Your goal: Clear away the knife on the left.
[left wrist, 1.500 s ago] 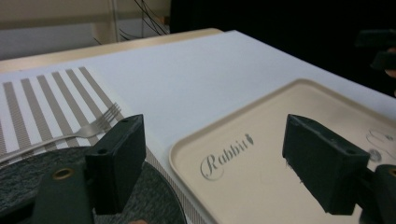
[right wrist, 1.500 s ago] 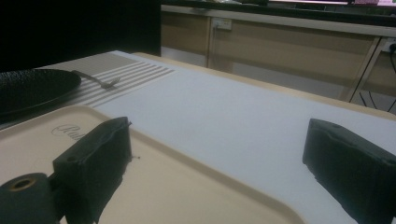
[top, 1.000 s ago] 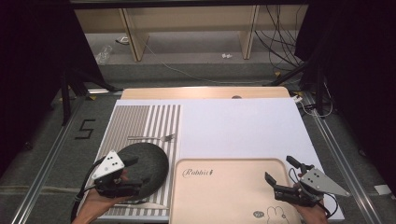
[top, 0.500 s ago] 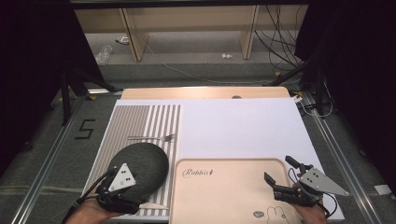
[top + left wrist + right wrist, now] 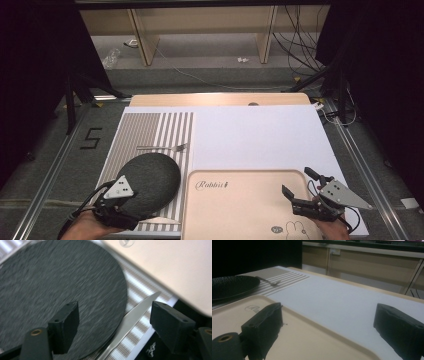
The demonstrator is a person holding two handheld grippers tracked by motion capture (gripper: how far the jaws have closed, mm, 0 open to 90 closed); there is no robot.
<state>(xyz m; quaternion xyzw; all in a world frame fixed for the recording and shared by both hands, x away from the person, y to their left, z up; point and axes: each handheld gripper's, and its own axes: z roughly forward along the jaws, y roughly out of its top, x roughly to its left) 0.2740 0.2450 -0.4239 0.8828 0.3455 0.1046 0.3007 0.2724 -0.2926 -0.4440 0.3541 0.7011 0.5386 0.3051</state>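
Note:
A round black plate (image 5: 150, 180) lies on the striped placemat (image 5: 150, 131), with a fork (image 5: 162, 147) just beyond it. My left gripper (image 5: 131, 212) hovers low over the plate's near edge. In the left gripper view its jaws stand open around a silver knife blade (image 5: 136, 315), which lies on the mat beside the plate (image 5: 57, 287); neither pad touches it. My right gripper (image 5: 298, 181) is open over the right end of the beige tray (image 5: 240, 205), with nothing between its jaws (image 5: 327, 330).
A white sheet (image 5: 260, 137) covers the table's middle and right. The tray's raised rim (image 5: 312, 322) runs under my right gripper. Beyond the table's far edge are wooden shelf legs and cables on the floor.
My left gripper has moved toward the near edge of the plate and sunk lower. The right gripper has kept still.

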